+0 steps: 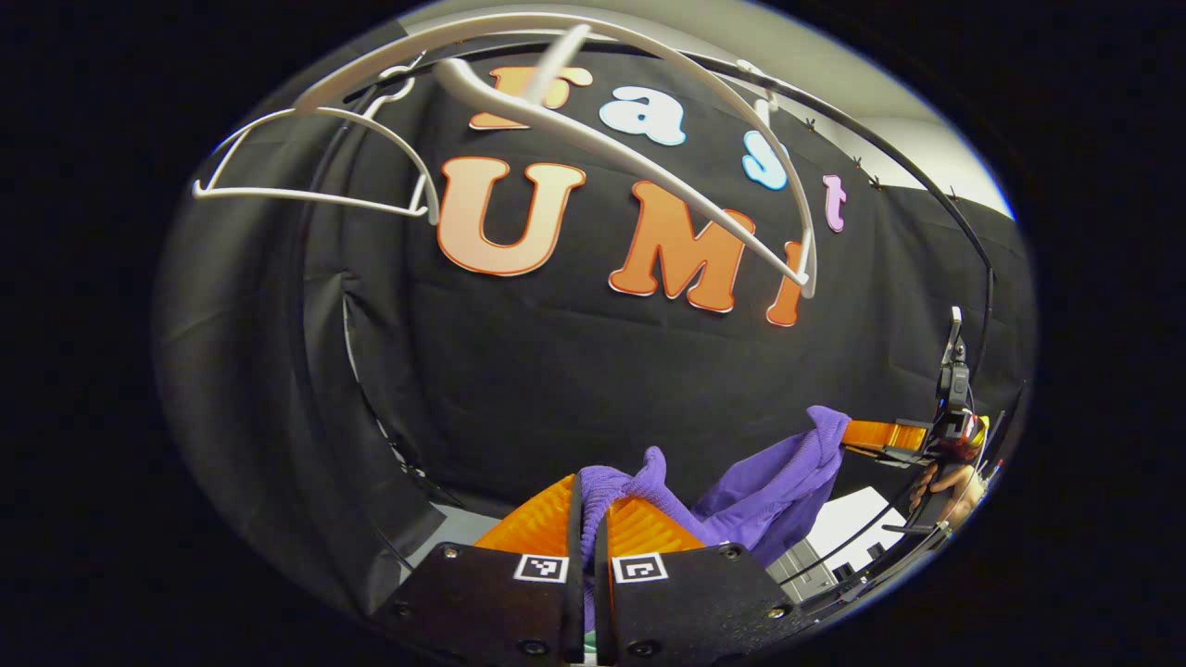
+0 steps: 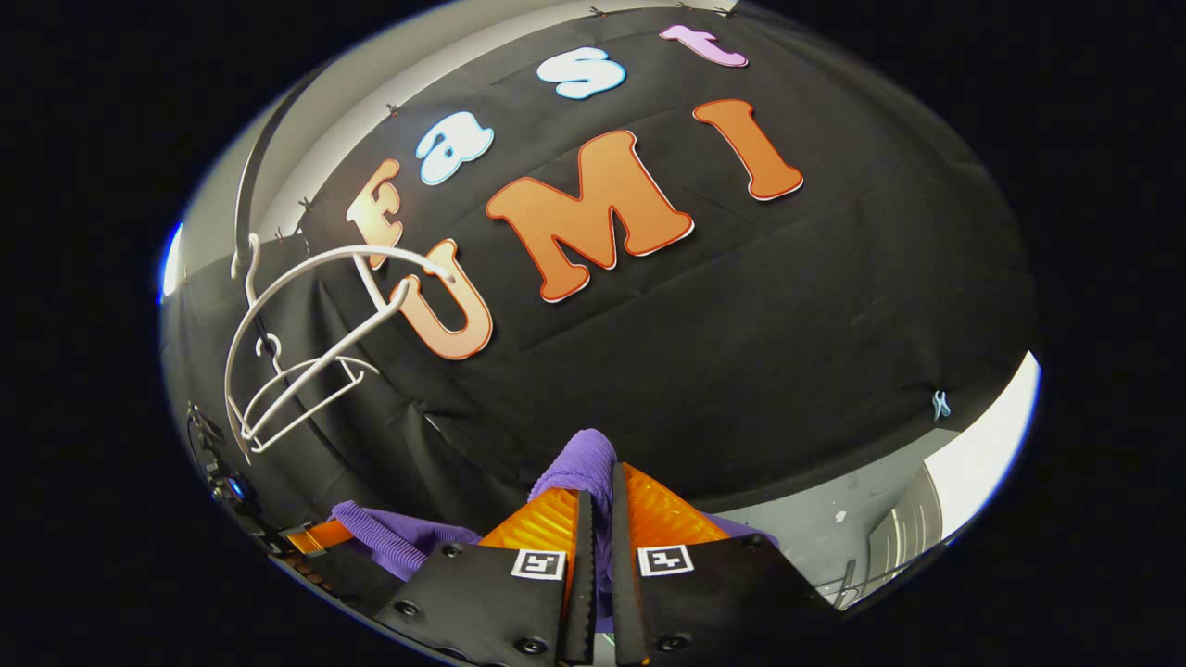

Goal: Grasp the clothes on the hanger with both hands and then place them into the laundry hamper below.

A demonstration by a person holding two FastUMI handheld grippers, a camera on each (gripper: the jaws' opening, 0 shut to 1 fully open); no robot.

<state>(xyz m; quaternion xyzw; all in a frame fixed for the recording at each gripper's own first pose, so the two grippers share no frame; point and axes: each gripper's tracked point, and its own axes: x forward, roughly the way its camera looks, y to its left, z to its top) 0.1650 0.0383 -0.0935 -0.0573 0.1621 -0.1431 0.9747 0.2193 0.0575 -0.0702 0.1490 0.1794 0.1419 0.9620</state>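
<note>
Purple garment (image 1: 769, 482) pinched by both grippers.

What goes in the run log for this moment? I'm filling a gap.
left gripper: shut on purple garment | right gripper: shut on it | white hangers: bare, above | hamper: unseen

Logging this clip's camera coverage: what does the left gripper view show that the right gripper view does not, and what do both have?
Left gripper view alone: a person's hand holding the right gripper, shut on the purple knitted garment.

Right gripper view alone: a small pale clip on the black cloth.

Both: empty white plastic hangers on the rail, and orange fingers pinching purple fabric, the left gripper in one, the right gripper in the other.
</note>
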